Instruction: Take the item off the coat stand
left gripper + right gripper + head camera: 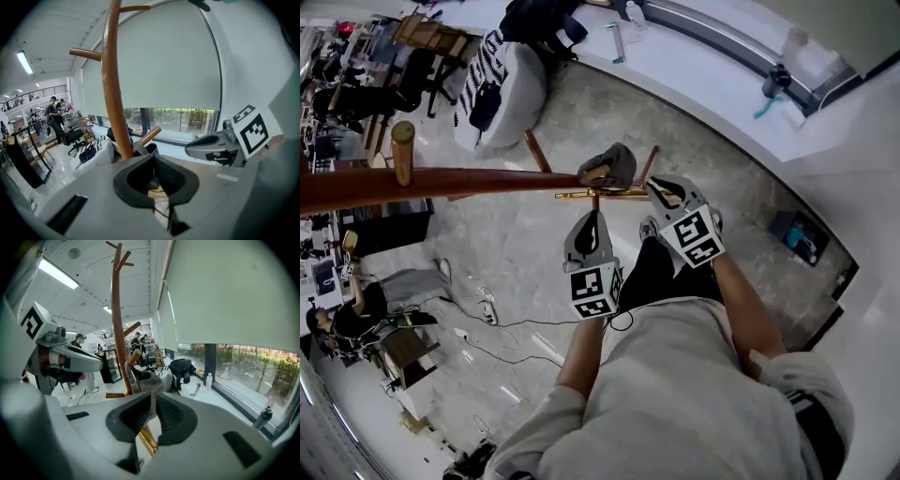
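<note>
A grey cap [614, 164] hangs low on the brown wooden coat stand [469, 183], by a short peg. In the right gripper view the cap [147, 380] sags from the pole [119, 333], and a strip of its fabric runs down between my right gripper's [151, 416] jaws, which are shut on it. From the head view the right gripper [661, 190] touches the cap's right side. My left gripper [598, 220] sits just below the cap, jaws together with nothing in them. In its own view the cap [149, 148] lies just past the left gripper [159, 187].
A brass ring [600, 195] circles the stand under the cap. Another peg [401, 150] sticks out further up the pole. A white armchair with a striped cushion [511, 89] and a black bag [539, 19] stand behind. Cables [487, 314] lie on the floor; a person [347, 319] sits at left.
</note>
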Action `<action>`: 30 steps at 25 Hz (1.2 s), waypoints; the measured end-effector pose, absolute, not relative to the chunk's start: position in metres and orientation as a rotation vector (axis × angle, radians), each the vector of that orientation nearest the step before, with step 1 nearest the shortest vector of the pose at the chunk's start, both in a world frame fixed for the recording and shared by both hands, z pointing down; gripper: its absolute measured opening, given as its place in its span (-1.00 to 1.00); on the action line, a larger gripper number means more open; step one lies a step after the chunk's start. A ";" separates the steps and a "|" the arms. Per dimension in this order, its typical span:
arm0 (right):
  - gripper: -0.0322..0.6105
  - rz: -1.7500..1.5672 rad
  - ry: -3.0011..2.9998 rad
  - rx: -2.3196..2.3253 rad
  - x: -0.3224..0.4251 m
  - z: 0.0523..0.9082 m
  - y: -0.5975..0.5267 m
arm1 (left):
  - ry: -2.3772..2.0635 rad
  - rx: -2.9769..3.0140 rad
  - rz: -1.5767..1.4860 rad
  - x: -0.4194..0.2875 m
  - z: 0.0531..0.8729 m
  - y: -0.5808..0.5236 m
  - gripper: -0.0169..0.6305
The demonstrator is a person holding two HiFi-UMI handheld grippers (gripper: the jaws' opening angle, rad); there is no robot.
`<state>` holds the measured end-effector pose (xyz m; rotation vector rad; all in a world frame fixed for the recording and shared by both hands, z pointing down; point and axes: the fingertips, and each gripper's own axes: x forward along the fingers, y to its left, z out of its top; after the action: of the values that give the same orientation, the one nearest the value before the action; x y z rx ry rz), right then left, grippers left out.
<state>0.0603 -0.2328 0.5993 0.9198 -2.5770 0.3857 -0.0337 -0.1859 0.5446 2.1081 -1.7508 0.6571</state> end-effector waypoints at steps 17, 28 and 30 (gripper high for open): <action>-0.08 0.339 -2.488 0.727 -0.019 0.662 -0.240 | -1.889 1.943 0.653 -0.077 0.549 -0.165 -0.91; -0.61 0.217 -2.441 0.780 -0.029 0.655 -0.240 | -1.912 1.892 0.601 -0.100 0.550 -0.147 -0.91; -0.63 0.205 -2.447 0.788 -0.028 0.650 -0.240 | -1.911 1.900 0.593 -0.101 0.549 -0.149 -0.91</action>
<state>-0.0283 -0.2401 0.6496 0.7884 -2.4473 0.2049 -0.1013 -0.1491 0.5493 1.8997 -1.9114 0.5930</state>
